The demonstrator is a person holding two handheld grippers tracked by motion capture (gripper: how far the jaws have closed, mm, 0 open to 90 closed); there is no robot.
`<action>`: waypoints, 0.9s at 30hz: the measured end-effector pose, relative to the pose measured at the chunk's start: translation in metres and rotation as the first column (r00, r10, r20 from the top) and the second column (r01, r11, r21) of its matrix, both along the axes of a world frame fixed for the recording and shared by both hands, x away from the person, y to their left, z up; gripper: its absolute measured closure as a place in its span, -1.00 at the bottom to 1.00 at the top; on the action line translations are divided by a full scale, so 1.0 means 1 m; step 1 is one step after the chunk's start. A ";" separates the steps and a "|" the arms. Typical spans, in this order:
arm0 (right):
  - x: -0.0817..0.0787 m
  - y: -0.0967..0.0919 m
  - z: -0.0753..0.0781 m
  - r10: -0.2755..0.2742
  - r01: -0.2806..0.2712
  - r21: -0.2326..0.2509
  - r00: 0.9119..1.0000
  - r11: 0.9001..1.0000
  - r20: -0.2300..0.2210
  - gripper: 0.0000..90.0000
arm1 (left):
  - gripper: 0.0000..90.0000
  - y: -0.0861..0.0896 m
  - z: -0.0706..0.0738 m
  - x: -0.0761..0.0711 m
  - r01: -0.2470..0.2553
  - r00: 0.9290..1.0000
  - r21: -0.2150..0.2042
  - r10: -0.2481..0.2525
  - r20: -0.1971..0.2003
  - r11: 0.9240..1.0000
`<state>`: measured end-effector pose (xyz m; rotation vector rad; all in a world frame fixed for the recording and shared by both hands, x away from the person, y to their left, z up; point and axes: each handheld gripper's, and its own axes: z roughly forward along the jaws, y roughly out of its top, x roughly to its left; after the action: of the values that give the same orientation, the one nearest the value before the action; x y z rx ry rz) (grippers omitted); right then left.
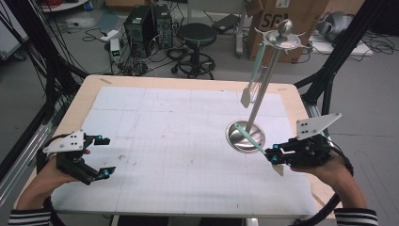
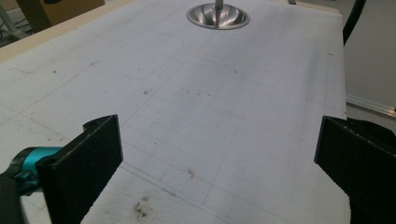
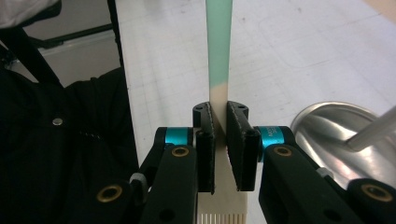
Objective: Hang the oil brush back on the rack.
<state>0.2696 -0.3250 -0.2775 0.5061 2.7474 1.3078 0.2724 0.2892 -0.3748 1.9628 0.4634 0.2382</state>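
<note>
While the stand (image 1: 246, 135) bears one spatula (image 1: 254, 76), right gripper (image 1: 275, 157) clamps another (image 1: 248, 137)
Left gripper (image 1: 104, 157) wide, low over the worktop (image 1: 179, 141)

1. The worktop (image 1: 89, 87) is pale wood with rounded corners, covered almost to its edges by a white gridded mat (image 1: 179, 141) that is scuffed and marked with small dark stains.
2. Beyond it lies a grey floor (image 1: 371, 89) strewn with loose black cables.
3. A black round stool (image 1: 196, 34) on a wheeled base stands just behind the far edge.
4. To its left sit two dark computer towers (image 1: 148, 28), with a white power strip (image 1: 109, 35) nearby.
5. A brown cardboard box (image 1: 287, 23) rests on the floor at the right.
6. Black frame struts (image 1: 341, 52) rise on both sides.
7. The light is even and soft.
</note>
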 end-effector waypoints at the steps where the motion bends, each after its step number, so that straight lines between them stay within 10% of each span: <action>1: 0.000 -0.003 0.002 -0.004 0.004 0.001 1.000 1.000 0.005 0.82 | -0.96 0.000 0.000 0.000 -0.002 1.000 0.000 0.002 0.001 1.000; 27: 0.005 -0.075 0.073 -0.120 0.116 0.101 0.992 0.988 0.032 0.82 | -0.96 0.008 0.000 0.003 -0.035 0.999 -0.009 0.035 -0.004 0.999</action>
<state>0.2751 -0.4001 -0.2043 0.6337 2.5882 1.4139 0.2751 0.2973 -0.3747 1.9477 0.5002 0.2542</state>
